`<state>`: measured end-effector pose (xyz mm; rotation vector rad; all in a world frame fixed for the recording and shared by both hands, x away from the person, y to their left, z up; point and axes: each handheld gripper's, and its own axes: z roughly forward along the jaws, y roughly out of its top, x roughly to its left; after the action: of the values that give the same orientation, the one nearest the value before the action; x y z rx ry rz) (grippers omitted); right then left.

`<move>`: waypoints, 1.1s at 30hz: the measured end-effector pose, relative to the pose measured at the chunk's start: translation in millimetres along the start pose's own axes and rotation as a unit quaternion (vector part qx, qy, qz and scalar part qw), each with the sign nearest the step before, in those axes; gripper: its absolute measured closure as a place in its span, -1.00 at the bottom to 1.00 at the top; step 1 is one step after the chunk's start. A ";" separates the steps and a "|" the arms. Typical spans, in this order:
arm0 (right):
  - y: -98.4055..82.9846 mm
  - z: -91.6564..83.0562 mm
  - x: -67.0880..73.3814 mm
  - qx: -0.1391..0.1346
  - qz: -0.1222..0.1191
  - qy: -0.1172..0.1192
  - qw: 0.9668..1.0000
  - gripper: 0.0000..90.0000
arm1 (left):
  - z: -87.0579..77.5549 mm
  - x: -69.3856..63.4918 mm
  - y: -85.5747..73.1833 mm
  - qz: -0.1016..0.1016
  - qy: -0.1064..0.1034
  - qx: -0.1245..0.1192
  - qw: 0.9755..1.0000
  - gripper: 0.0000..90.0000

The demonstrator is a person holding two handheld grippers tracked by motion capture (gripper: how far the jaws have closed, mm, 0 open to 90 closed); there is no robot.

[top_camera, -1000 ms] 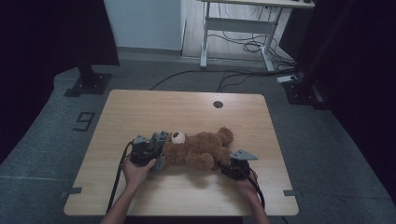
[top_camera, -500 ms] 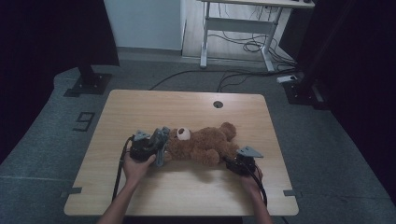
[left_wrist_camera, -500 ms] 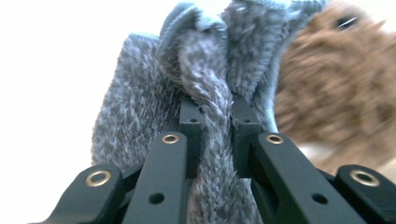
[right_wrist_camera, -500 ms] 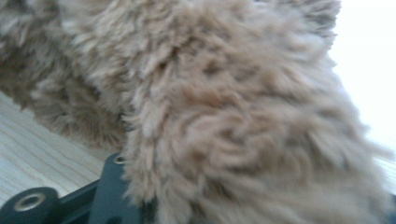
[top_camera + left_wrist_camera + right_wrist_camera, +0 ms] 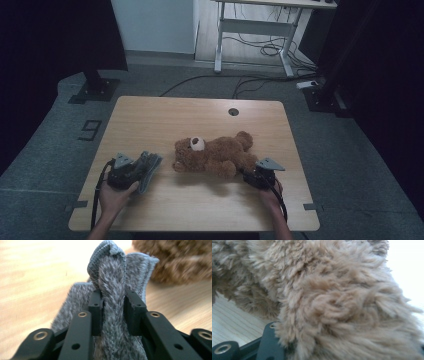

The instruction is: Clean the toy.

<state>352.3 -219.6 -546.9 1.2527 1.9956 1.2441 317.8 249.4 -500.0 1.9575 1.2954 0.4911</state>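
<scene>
**Cloth pulled clear of the bear**

A brown teddy bear [image 5: 215, 156] is lying on its side near the middle of the wooden table [image 5: 165, 115], its head with the pale muzzle pointing toward the person's left and its legs toward the right.

The left gripper [image 5: 134, 170] is sitting near the table's front left corner, held by the person's left hand [image 5: 116, 196]. It is gripping a grey fuzzy cloth [image 5: 112, 297], and in the left gripper view a thick fold of that cloth is standing up between the two black jaws, with both pads pressing against its sides. The jaws have just been opening a little, yet the fold is still filling the gap between them. The rest of the cloth is spilling out to the side over the wood. In the high view the cloth [image 5: 149, 169] is lying just beside the bear's head, with a narrow strip of bare table between the two; half a second ago it was right against the head.

The right gripper [image 5: 255, 177] is resting at the bear's lower leg, held by the right hand [image 5: 270, 196]. Its jaws have also been opening. In the right gripper view the bear's fur [image 5: 342, 302] is crowding over them, so I cannot tell whether the pads are pressing on the leg.
</scene>
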 end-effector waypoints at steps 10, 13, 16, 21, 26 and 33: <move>-0.9 -2.2 -1.6 -0.003 0.002 0.006 1.000 -0.02 | 8.5 4.7 -8.2 -0.020 -0.011 0.037 0.999 0.11; -0.8 -3.4 -1.1 -0.004 0.002 0.007 1.000 -0.07 | 2.7 4.6 -5.8 -0.020 -0.015 0.024 0.999 -0.10; 0.0 -7.3 -0.8 -0.014 0.003 0.007 1.000 -0.18 | -3.4 1.6 -3.2 -0.016 -0.018 0.007 1.000 -0.18; 3.1 -16.1 -0.7 -0.032 0.009 0.010 0.999 -0.39 | -8.5 -8.7 1.9 -0.011 -0.036 -0.014 0.999 -0.22; 5.1 -32.4 -2.8 -0.047 0.023 0.021 0.998 -0.51 | -9.3 -25.0 6.5 0.002 -0.057 -0.030 0.998 -0.23; -1.1 -50.4 -4.9 -0.047 0.031 0.033 0.998 -0.56 | -7.1 -42.8 2.7 0.021 -0.063 -0.034 0.997 -0.23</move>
<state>315.9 -246.5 -524.2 1.2512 1.9329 1.4085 296.8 212.6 -490.0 1.9301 1.1466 0.4188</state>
